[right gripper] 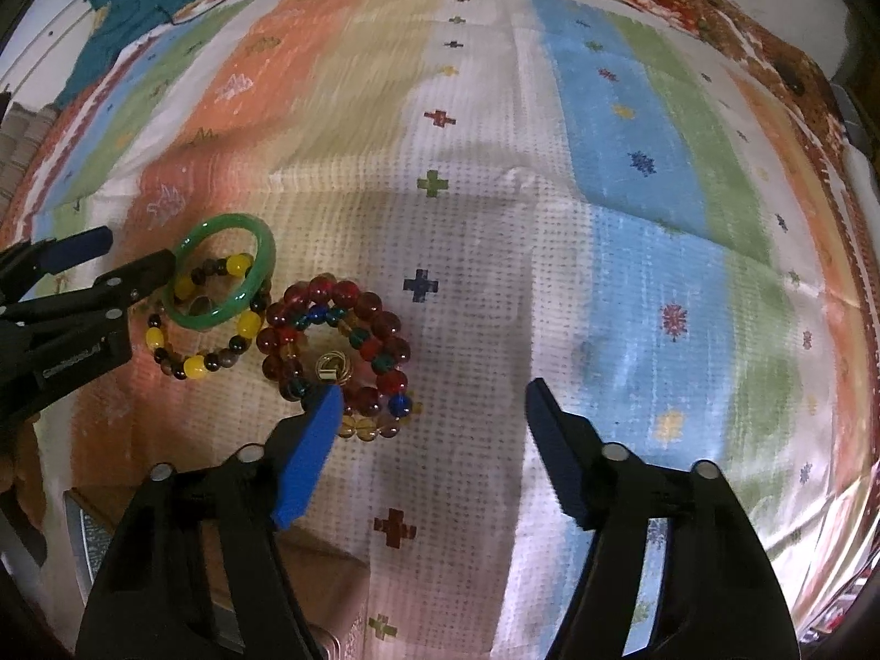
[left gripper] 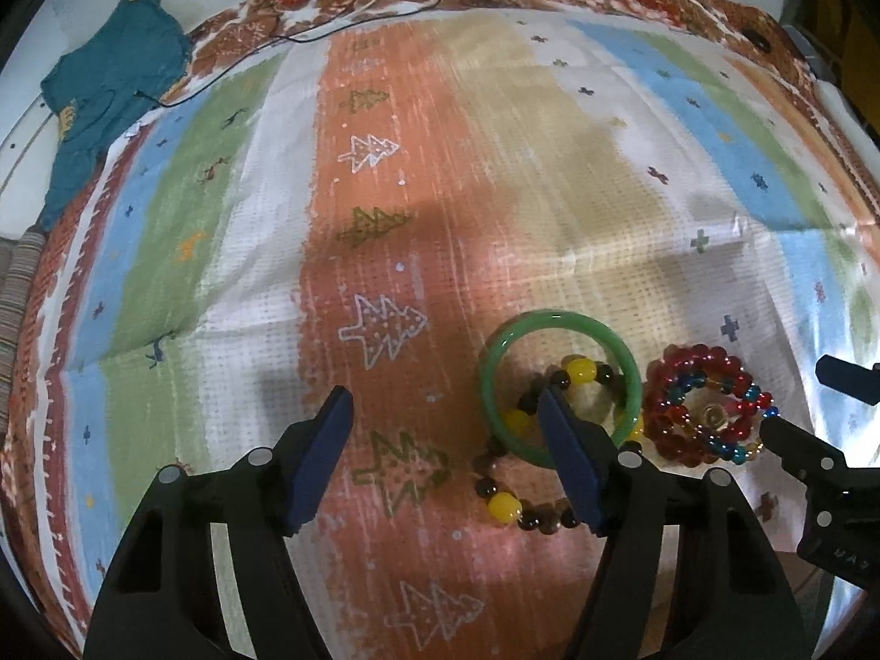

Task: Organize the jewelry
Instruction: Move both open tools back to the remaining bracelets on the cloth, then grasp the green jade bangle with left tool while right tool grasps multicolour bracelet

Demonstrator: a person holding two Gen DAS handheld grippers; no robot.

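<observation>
A green bangle (left gripper: 498,352) lies on the striped cloth, overlapping a bracelet of yellow and brown beads (left gripper: 503,507). A coil of red and blue beads (left gripper: 698,401) with a small gold charm lies just right of them. My left gripper (left gripper: 445,412) is open; its right finger sits over the bangle. The same pieces show in the right wrist view: bangle (right gripper: 267,245), yellow bracelet (right gripper: 195,366), red coil (right gripper: 379,324). My right gripper (right gripper: 432,399) is open, its left finger at the coil's near edge.
A teal cloth (left gripper: 110,93) lies at the far left corner, with thin dark cables (left gripper: 308,27) along the far edge. A cardboard box (right gripper: 324,566) sits under the cloth's near edge. The striped tablecloth (left gripper: 385,192) covers the table.
</observation>
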